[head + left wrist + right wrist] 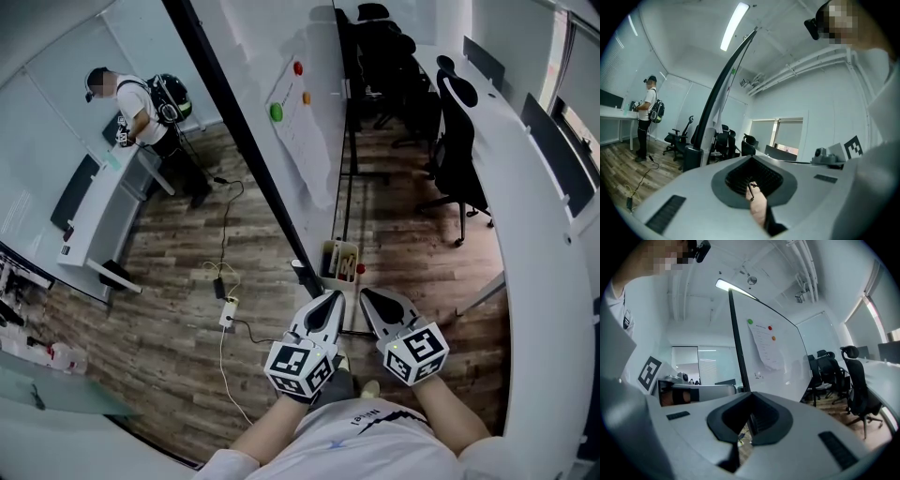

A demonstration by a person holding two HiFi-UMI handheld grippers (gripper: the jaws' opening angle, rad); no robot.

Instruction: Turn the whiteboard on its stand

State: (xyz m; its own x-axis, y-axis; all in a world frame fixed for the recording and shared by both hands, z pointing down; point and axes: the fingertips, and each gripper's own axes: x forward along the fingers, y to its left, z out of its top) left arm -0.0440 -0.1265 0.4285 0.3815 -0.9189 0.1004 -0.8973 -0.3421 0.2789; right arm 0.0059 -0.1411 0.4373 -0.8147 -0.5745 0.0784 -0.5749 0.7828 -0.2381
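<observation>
print: "Nike", faint, on white shirt behind the jaws | paper sheet on whiteboard ahead of jaws: writing too small to read

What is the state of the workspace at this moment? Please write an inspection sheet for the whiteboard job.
Surface: wood floor.
Job's things: whiteboard upright, with a paper sheet and three magnets on it.
Clutter: tray with markers low at the board.
Grippers: left gripper and right gripper side by side near the board's lower part, jaws shut, nothing held.
Cables: power strip and cables on the floor, left of the board.
Surroundings: person at a desk far left; office chairs and a long white desk on the right.
</observation>
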